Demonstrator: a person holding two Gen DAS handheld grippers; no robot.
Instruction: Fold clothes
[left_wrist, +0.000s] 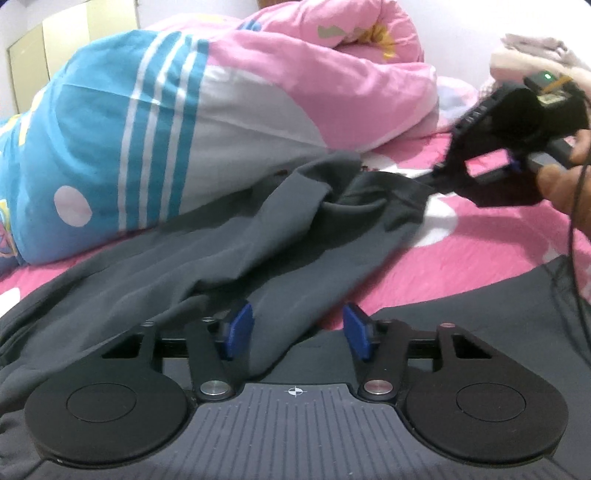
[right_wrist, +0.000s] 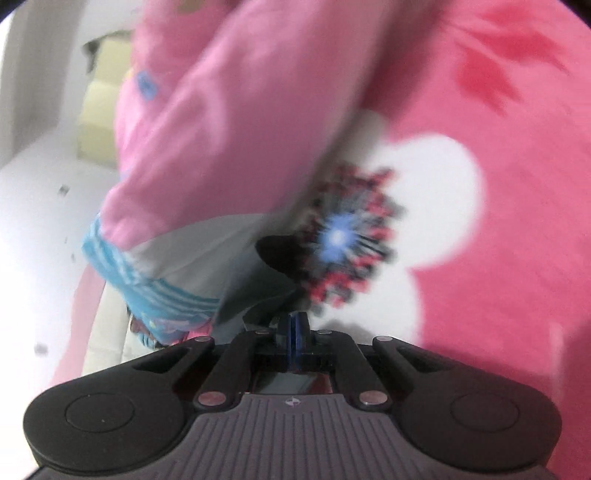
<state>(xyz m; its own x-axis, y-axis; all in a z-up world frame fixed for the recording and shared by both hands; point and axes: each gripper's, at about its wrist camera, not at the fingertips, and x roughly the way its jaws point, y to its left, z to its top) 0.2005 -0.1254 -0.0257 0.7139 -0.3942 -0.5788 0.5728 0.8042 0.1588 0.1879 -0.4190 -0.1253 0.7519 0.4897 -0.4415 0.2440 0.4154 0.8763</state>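
A: Left wrist view first. Dark grey soft-fabric garment lies rumpled across the pink bed sheet with white flower shapes, its far edge against the bulky pink-and-blue striped quilt.

B: Left gripper?

A: Blue pads spread, a strip of the grey cloth running between them, not pressed on it. Risk: if it pinches there it takes a mid-fold ridge, not an edge, so the fold comes out crooked.

B: Other one visible here?

A: Yes, right gripper at the far corner of the garment, held in a person's hand. Its tip sits on a pulled-out point of cloth; looks pinched, but too dark to see the pads.

B: Right wrist view?

A: Blurred. Right gripper has its blue pads pressed together. Dark cloth lies just ahead, but I can't see any of it between the pads. Sheet's blue-centred flower print is beyond it.

B: So the hazard?

A: Thin bite. A pull could slip the corner out, or grab the sheet with it. Also the quilt crowds the garment, so lifting may drag cloth under it. The hanging black cable could snag too.
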